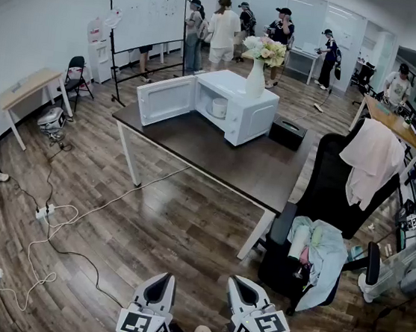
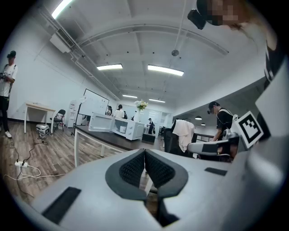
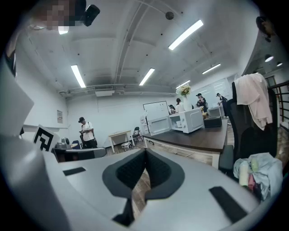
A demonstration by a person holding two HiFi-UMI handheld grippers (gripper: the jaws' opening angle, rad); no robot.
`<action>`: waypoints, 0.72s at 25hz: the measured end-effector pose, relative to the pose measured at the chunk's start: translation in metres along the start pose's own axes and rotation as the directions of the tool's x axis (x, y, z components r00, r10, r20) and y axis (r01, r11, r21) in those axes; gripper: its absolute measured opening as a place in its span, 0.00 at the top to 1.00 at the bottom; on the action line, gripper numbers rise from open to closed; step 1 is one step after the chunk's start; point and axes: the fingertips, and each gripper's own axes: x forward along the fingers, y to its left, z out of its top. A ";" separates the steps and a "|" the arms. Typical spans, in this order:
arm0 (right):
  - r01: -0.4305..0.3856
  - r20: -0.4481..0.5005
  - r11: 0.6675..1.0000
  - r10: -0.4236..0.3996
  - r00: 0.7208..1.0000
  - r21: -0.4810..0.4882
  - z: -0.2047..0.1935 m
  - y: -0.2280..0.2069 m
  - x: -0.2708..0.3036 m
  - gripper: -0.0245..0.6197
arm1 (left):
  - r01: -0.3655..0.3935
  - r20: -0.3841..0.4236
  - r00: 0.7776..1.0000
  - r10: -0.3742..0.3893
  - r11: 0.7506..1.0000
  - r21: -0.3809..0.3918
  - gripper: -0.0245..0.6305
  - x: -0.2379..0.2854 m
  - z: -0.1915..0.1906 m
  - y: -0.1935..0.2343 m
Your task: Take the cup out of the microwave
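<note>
A white microwave [image 1: 234, 105] stands on the dark table [image 1: 216, 159] with its door [image 1: 164, 97] swung open to the left. Inside it sits a pale cup [image 1: 218, 108]. Both grippers hang low at the bottom of the head view, far from the table. My left gripper [image 1: 161, 280] is shut with nothing between its pads, and my right gripper [image 1: 240, 285] is shut and empty too. The left gripper view shows the microwave [image 2: 121, 127] far off beyond the closed jaws. The same microwave [image 3: 192, 119] appears small in the right gripper view.
A vase of flowers [image 1: 259, 64] stands on top of the microwave, and a black box [image 1: 287, 132] lies to its right. A black office chair [image 1: 330, 214] draped with clothes stands right of the table. Cables and power strips [image 1: 44, 213] trail over the wooden floor. Several people stand by a whiteboard [image 1: 147, 15].
</note>
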 end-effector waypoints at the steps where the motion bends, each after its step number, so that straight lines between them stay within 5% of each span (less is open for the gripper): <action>1: 0.001 -0.003 1.000 -0.001 1.000 0.000 -0.001 0.000 0.001 0.97 | -0.002 0.000 1.000 0.002 1.000 -0.005 0.96 0.000 -0.002 0.001; 18: 0.002 -0.024 1.000 -0.001 1.000 0.028 -0.006 -0.012 0.012 0.97 | -0.059 -0.018 0.998 0.059 0.998 -0.011 0.95 0.009 -0.004 0.007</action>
